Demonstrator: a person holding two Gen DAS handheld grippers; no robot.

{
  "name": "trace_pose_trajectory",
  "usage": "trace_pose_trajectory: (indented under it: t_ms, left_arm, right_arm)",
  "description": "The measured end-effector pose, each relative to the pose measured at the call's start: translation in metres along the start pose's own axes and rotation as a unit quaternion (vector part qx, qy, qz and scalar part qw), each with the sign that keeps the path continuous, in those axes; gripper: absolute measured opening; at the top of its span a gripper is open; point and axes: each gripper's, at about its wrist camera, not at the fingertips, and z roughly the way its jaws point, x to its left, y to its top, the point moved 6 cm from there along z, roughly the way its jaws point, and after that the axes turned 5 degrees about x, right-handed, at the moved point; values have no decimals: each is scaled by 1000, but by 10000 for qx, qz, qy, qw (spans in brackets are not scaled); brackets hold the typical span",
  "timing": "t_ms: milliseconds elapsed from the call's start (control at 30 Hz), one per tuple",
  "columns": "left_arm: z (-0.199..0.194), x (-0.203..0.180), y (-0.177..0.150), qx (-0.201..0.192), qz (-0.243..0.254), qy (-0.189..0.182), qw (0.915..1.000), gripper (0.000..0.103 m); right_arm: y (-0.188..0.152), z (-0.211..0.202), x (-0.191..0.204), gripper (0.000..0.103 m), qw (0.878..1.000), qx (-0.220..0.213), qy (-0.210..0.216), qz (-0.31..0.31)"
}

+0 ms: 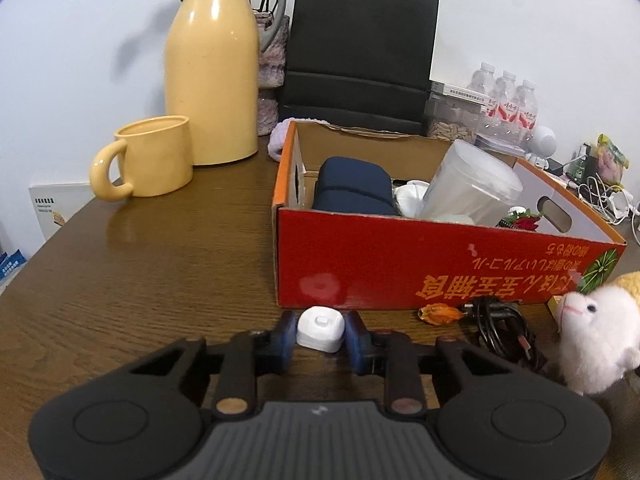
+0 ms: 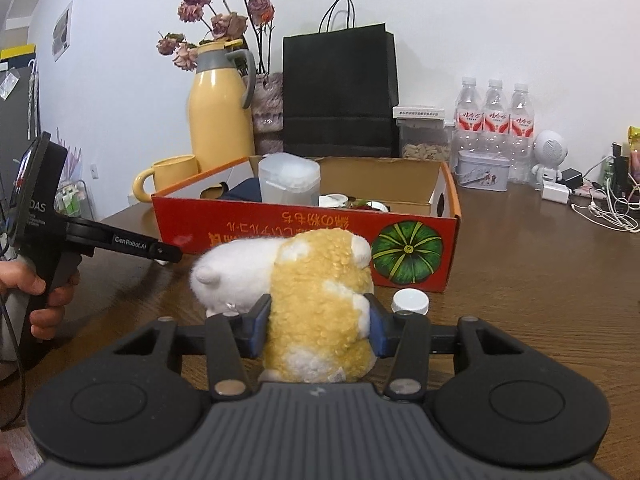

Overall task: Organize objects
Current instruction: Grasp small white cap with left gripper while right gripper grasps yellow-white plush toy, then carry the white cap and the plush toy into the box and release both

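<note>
- The left tongs [image 1: 320, 336] pinch a small white box [image 1: 321, 328] that sits on the brown bench [image 1: 160, 272], just in front of the red box [image 1: 440, 264]. A blue pad is on each side of it.
- The right tongs [image 2: 320, 328] squeeze a fluffy toy sheep [image 2: 316, 292], yellow on the back and white at the head. It rests on the bench, close to the red box's front wall.
- A white bottle cap [image 2: 410, 301] stands just beside the right tongs.
- Near the sheep lie a black cord [image 1: 500, 328] and a small orange thing [image 1: 440, 314], maybe a dried flower; it is hard to tell.
- The red box is open on top. Inside are a dark blue pouch [image 1: 352, 192], a cloudy plastic tub [image 1: 472, 184] and some small white bits.
- The front wall of the red box stands between both tongs and the inside of the box.
- To the left of the red box stand a yellow mug [image 1: 156, 158] and a tall yellow jug [image 1: 214, 76].
- Behind the red box is a black paper bag [image 1: 360, 52].
- Three water bottles [image 2: 494, 120] stand far back on the right, near a small tin [image 2: 482, 174] and some white cables [image 2: 608, 212].
- A hand [image 2: 44, 296] holds the left tool's grip at the left edge.
</note>
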Motion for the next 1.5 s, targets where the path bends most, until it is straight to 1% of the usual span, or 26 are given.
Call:
trace_pose_trajectory:
  t_ms: [67, 133, 200, 300, 367, 433, 567, 667, 833, 933, 1067, 1233, 1367, 1500]
  left_arm:
    - [-3, -1, -3, -19, 27, 1, 10000, 25]
    - [-9, 0, -5, -97, -37, -86, 9999, 25]
    - [-19, 0, -6, -272, -108, -128, 9995, 25]
    - [-36, -6, -6, -537, -84, -148, 9984, 25]
    - [-51, -13, -3, -738, -36, -304, 9968, 25]
    - [-66, -19, 4, -950, -1, -409, 9946, 25]
    - [-90, -27, 26, -1360, -14, -500, 9894, 25]
    - [-97, -32, 42, -1529, -25, -493, 9870, 25]
    - [-89, -40, 65, -1604, 33, -361, 9864, 25]
    - [-78, -43, 79, -1613, 61, -304, 9864, 25]
    - [-57, -42, 97, -1544, 24, -271, 9876, 25]
    - [-36, -41, 117, -1649, -16, -140, 9862, 25]
    - [-13, -40, 129, -1611, -83, -175, 9867, 25]
    - [7, -42, 135, -1509, 36, -178, 9884, 25]
  right_arm:
    - [0, -1, -1, 48, 10000, -38, -39, 19]
    - [1, -2, -1, 48, 9999, -64, -58, 51]
    - [1, -2, -2, 48, 9999, -89, -74, 93]
    - [1, -6, -2, 48, 9996, -198, -142, 167]
    - [2, -7, 0, 48, 9994, -253, -162, 189]
    - [5, -8, 1, 47, 9990, -332, -163, 233]
    - [20, -16, 3, 47, 9975, -632, -59, 322]
    - [34, -17, 3, 47, 9963, -791, -21, 333]
    - [63, -13, 1, 47, 9938, -1068, 13, 309]
    - [79, -2, -1, 47, 9929, -1146, -41, 307]
    - [93, 15, -9, 47, 9926, -1150, -84, 380]
    - [106, 44, -23, 47, 9929, -1088, -108, 470]
    - [113, 68, -34, 47, 9935, -1021, -253, 444]
    - [117, 84, -47, 47, 9932, -1022, -357, 417]
